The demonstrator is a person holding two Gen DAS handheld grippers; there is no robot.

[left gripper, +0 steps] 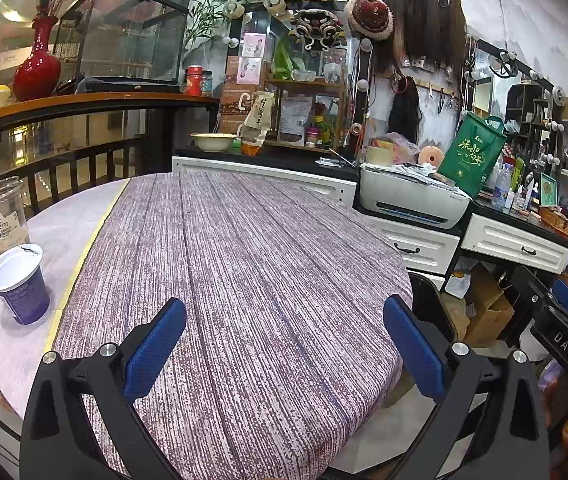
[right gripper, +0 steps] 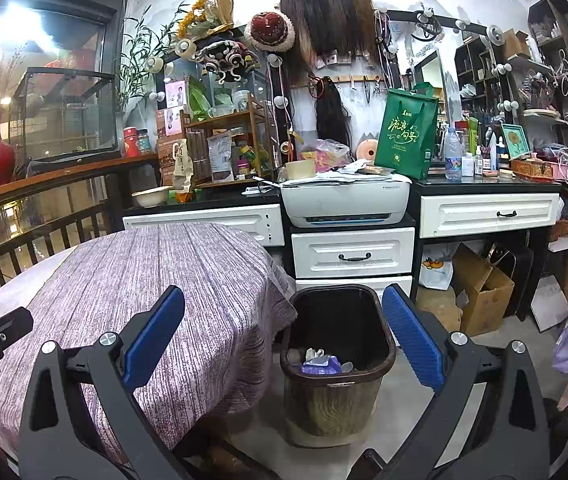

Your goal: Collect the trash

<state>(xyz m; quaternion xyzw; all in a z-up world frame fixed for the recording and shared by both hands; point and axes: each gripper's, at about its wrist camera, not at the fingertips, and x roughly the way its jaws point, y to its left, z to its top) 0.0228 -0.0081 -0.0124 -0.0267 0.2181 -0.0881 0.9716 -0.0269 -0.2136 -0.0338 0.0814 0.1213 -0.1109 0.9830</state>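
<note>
Worktop point(left gripper: 243, 260): round, covered by a purple-grey striped cloth; a bare pale strip runs along its left edge.

Bin point(right gripper: 338, 392): dark, rectangular, stands on the floor just right of the worktop, near the white drawers point(right gripper: 352, 256). Crumpled trash point(right gripper: 321, 362) lies inside at the bottom, purple and pale pieces.

Clear plastic cup point(left gripper: 1, 212): far left on the worktop's bare strip, upright, straw in it.

Blue yogurt cup point(left gripper: 19, 284): upright, lid off, white interior visible, just near of the clear cup on the same strip.

Left tongs point(left gripper: 284, 344): over the cloth, spread wide, nothing between the blue pads.

Right tongs point(right gripper: 284, 340): over the worktop's right edge and the bin, spread wide, holding nothing.
</note>
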